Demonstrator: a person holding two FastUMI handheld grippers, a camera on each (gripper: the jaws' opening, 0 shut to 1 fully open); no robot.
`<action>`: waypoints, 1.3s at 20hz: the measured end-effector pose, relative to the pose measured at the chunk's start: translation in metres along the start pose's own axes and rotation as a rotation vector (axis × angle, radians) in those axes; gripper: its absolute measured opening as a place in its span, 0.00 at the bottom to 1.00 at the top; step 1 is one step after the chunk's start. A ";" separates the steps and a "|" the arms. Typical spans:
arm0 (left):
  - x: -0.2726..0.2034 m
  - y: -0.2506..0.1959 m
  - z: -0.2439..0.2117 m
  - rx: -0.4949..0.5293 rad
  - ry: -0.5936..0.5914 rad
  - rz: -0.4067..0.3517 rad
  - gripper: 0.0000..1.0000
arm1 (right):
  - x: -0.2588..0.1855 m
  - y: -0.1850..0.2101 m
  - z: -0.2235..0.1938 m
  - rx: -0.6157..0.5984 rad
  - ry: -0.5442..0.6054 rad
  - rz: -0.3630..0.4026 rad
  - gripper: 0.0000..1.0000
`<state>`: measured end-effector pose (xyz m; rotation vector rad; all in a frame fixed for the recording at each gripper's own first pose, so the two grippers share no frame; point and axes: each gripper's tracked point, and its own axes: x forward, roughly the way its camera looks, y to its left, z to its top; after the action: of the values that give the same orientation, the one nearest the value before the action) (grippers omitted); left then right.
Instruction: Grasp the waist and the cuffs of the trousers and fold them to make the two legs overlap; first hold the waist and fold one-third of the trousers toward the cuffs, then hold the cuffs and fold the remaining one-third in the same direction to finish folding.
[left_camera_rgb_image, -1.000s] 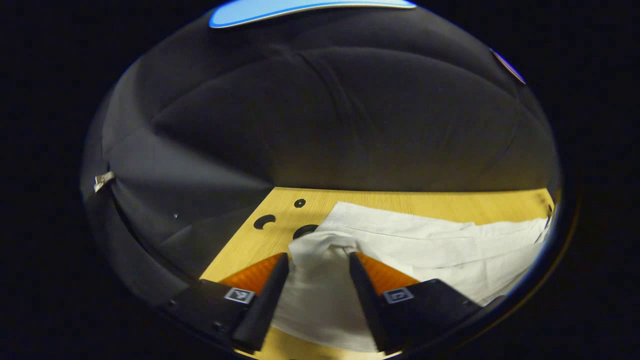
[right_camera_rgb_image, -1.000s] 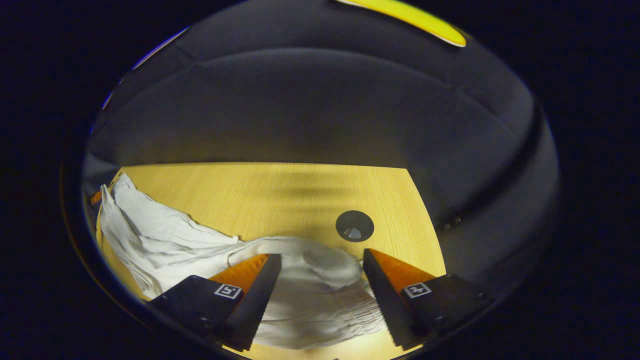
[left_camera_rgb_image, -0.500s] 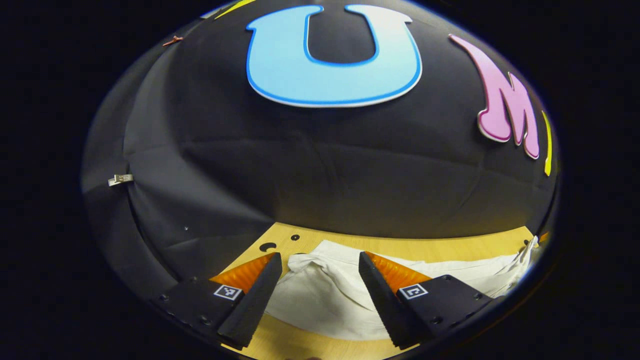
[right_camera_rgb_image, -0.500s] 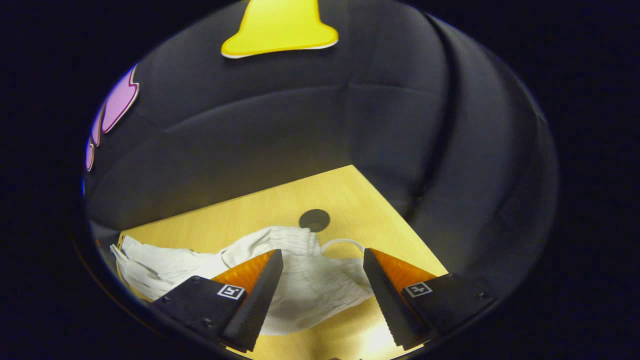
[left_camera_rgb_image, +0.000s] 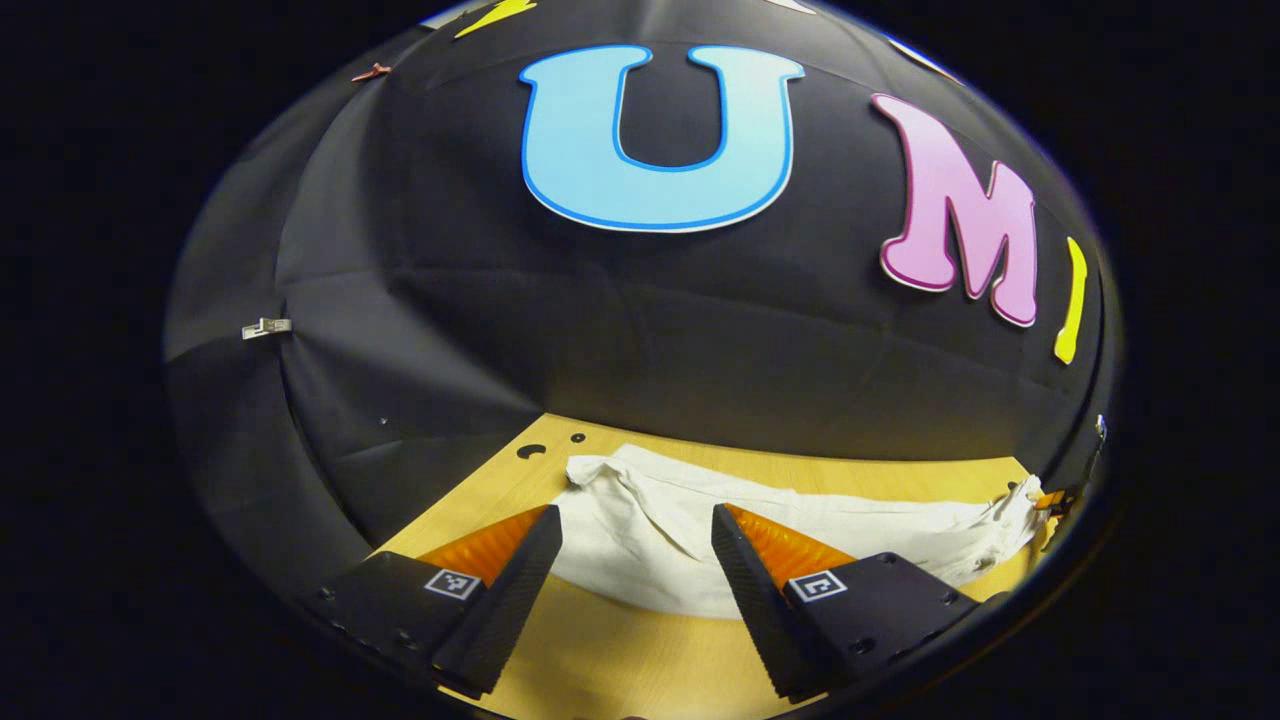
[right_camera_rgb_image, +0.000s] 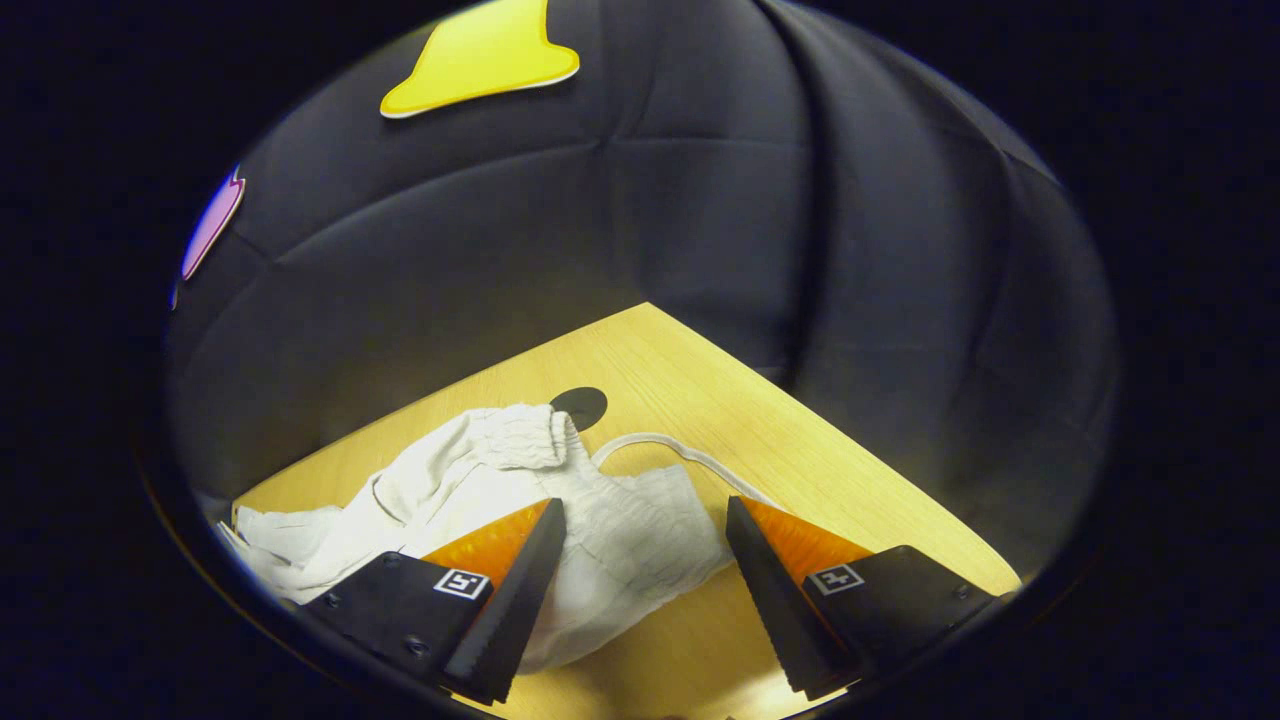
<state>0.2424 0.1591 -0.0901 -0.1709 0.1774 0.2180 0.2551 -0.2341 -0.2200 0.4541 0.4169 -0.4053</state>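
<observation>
Trousers (left_camera_rgb_image: 640, 550) lie crumpled on the table (right_camera_rgb_image: 800, 440); each hand-held gripper (left_camera_rgb_image: 630, 590) (right_camera_rgb_image: 640, 580) gapes, gripping nothing.

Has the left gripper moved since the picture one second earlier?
Yes. The left gripper has let go and pulled back and up from the trousers: against the table, bare wood now lies between its open fingers and the cloth.
</observation>
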 end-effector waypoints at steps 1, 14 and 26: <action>-0.006 -0.004 0.000 -0.004 -0.005 0.001 0.96 | -0.002 -0.002 -0.001 -0.016 -0.015 -0.014 1.00; -0.064 -0.092 0.032 0.111 -0.002 -0.106 0.96 | 0.008 0.006 -0.023 -0.068 -0.004 -0.030 0.96; -0.089 -0.115 0.011 -0.017 0.047 -0.191 0.96 | -0.011 0.032 -0.001 -0.051 0.003 0.042 0.14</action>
<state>0.1848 0.0329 -0.0453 -0.2092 0.2047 0.0256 0.2606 -0.2040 -0.2048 0.4129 0.4191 -0.3526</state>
